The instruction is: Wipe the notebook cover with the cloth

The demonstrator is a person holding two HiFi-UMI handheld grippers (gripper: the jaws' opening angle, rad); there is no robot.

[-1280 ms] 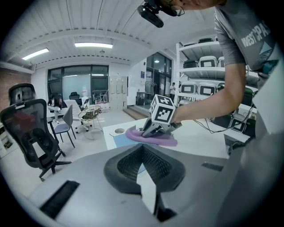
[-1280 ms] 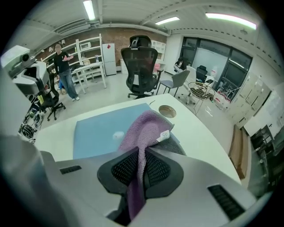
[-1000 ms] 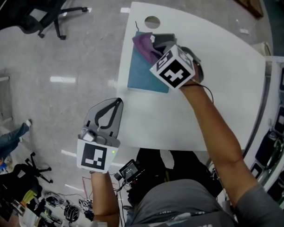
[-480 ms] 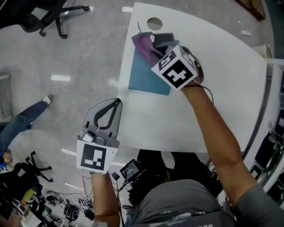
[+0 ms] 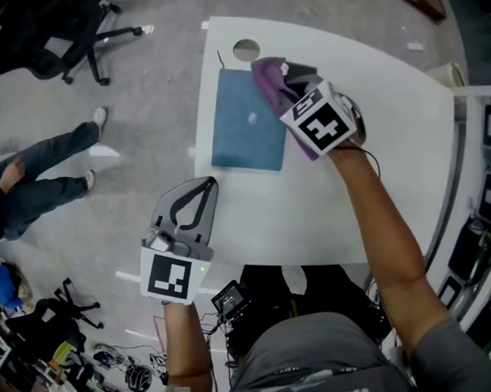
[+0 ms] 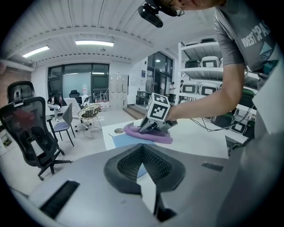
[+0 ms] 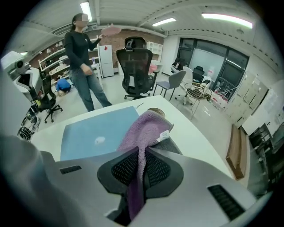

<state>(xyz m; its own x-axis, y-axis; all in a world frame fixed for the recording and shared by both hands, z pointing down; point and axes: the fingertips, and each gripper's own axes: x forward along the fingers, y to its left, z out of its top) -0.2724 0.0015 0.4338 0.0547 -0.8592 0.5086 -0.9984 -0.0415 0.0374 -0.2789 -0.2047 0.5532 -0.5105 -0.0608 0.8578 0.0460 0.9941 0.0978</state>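
Observation:
A blue notebook (image 5: 246,127) lies flat near the far left corner of the white table (image 5: 374,196), with a small pale spot on its cover. My right gripper (image 5: 296,79) sits at the notebook's far right corner, shut on a purple cloth (image 5: 270,78) that drapes from its jaws over that corner. In the right gripper view the cloth (image 7: 144,128) runs down between the jaws (image 7: 141,153), with the notebook (image 7: 95,133) to the left. My left gripper (image 5: 206,184) hovers at the table's left edge, shut and empty. Its own view shows its gripper (image 6: 143,153), the cloth (image 6: 148,134) and the notebook (image 6: 126,139).
A round cable hole (image 5: 246,49) lies just beyond the notebook. A person's legs (image 5: 45,172) are on the floor left of the table, and an office chair (image 5: 50,24) stands further back. Shelving (image 5: 483,175) lines the right side.
The right gripper has slid the cloth rightward off the notebook's top, baring most of the cover. The person on the floor has walked closer. My left gripper stays put.

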